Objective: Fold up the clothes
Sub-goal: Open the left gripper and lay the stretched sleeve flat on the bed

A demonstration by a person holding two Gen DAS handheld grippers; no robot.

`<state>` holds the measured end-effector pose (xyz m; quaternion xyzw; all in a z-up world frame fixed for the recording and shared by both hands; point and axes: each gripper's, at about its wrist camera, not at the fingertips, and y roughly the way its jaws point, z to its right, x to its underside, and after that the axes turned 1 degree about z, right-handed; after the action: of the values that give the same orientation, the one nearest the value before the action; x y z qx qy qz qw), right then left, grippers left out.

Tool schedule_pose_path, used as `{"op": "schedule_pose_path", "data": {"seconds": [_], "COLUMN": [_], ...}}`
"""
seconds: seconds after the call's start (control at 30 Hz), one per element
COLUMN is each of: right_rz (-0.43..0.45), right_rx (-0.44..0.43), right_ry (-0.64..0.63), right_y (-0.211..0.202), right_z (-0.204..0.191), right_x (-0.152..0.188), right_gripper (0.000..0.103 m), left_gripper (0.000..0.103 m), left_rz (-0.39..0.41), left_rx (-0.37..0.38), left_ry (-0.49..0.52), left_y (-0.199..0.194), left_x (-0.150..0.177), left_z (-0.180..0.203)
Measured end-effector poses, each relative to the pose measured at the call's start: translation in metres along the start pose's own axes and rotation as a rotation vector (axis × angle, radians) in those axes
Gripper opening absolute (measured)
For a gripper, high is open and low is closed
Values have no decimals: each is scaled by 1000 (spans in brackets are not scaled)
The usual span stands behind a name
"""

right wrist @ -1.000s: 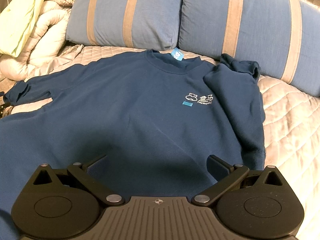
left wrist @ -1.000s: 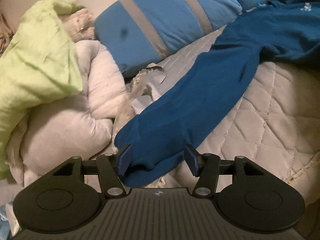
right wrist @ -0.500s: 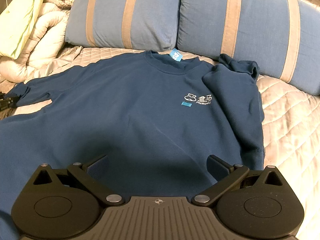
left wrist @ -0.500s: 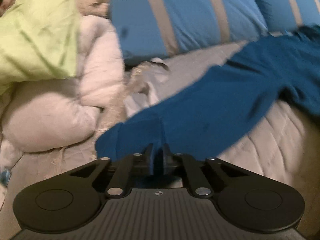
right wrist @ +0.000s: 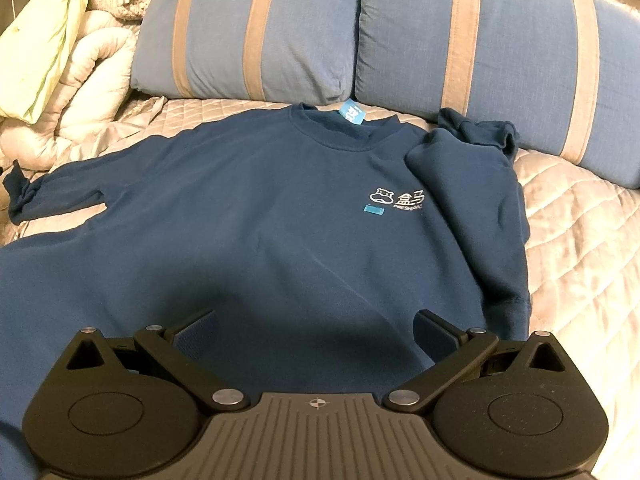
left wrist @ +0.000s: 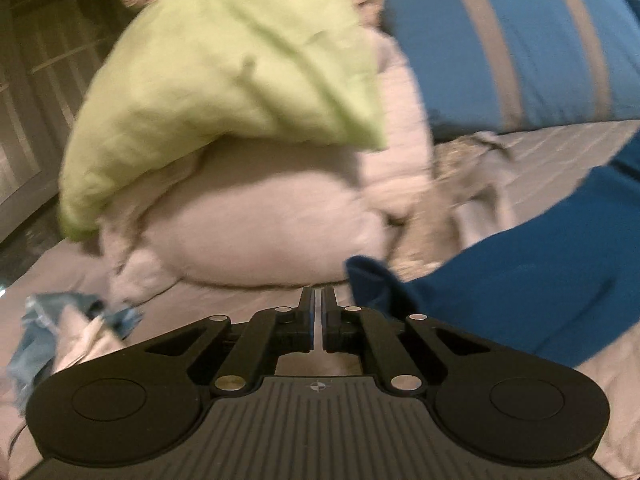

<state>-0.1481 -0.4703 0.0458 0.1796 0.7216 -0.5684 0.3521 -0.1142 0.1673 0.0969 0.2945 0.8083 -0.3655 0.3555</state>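
Sweatshirt (right wrist: 260, 216) flat on bed (right wrist: 580, 240), one sleeve (right wrist: 464, 168) folded in. Left gripper (left wrist: 317, 312) fingers pressed together on nothing; other sleeve cuff (left wrist: 366, 280) beside it. Right gripper (right wrist: 316, 328) spread over hem. Risk: closing wide of cuff, sleeve stays unfolded.

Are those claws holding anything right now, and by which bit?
Nothing, it seems. The left claw is closed with no cloth visible in it; the sweatshirt cuff lies beside it. The right claw hangs open.
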Motion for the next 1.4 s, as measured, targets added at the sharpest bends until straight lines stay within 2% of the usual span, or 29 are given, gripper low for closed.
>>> {"op": "schedule_pose_path", "data": {"seconds": [0.07, 0.13, 0.2, 0.33, 0.5, 0.63, 0.73, 0.87, 1.07, 1.17, 1.27, 1.4], "right_rz": [0, 0, -1, -3, 7, 20, 37, 67, 96, 107, 109, 99], "right_rx": [1, 2, 4, 8, 19, 30, 44, 74, 91, 90, 93, 99], "right_ry": [0, 1, 0, -3, -4, -3, -1, 13, 33, 41, 43, 24], "right_y": [0, 0, 1, 0, -2, -5, -7, -10, -14, -15, -15, -13], "right_z": [0, 0, -1, -2, -2, -3, -3, -1, 3, 4, 5, 1], "right_x": [0, 0, -1, -1, 0, 2, 3, 3, 5, 6, 5, 4], "right_gripper": [103, 103, 103, 103, 103, 103, 103, 103, 103, 103, 103, 103], "left_gripper": [20, 52, 69, 70, 79, 79, 79, 79, 79, 79, 79, 79], "left_rz": [-9, 2, 33, 70, 139, 155, 136, 80, -40, -56, -35, -12], "left_rx": [-27, -29, 9, 123, 370, 566, 661, 682, 715, 667, 634, 586], "left_ry": [-24, -50, -71, -81, -169, -176, -138, -73, -57, -3, -25, 4], "left_y": [-3, -10, -22, -49, -100, -141, -169, -183, -171, -171, -177, -183], "left_x": [2, 0, -5, -26, -57, -71, -73, -63, -38, -33, -29, -30], "left_z": [-7, -10, -8, 13, 52, 99, 137, 185, 234, 246, 241, 246]}}
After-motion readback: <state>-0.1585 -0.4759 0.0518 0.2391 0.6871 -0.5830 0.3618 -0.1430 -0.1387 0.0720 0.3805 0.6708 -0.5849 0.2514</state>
